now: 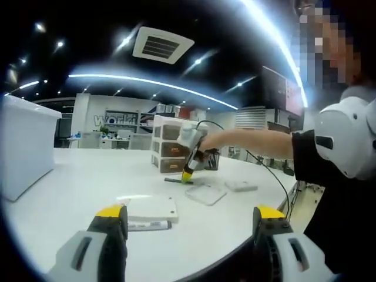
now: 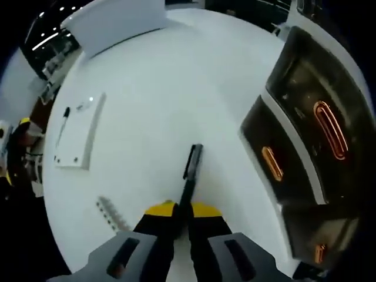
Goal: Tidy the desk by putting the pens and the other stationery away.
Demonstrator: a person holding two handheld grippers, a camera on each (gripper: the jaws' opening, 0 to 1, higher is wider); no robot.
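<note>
Pens are the job, and a black pen sits pinched at its near end between my right tongs, its barrel running forward low over the white counter, so these tongs are closed on the pen. I judge it light, stiff and smooth enough to swivel in a narrow grip, so taking it nearer the middle would steady it better than the end I have now. Just to the right stand the dark-fronted drawers with loop handles, which look like the place for it. My left tongs hang open with nothing between them, over the near part of the counter. Below them lies a marker touching the near edge of a flat white pad; I judge the marker just as light and round enough to roll, so it wants a grip across the barrel. Farther off lie a clear flat tray and a small white block. A white bin stands at the left. The counter is glossy, rounded at its edge, likely slippery. The room is a dark-ceilinged hall with strip lights and a ceiling vent
</note>
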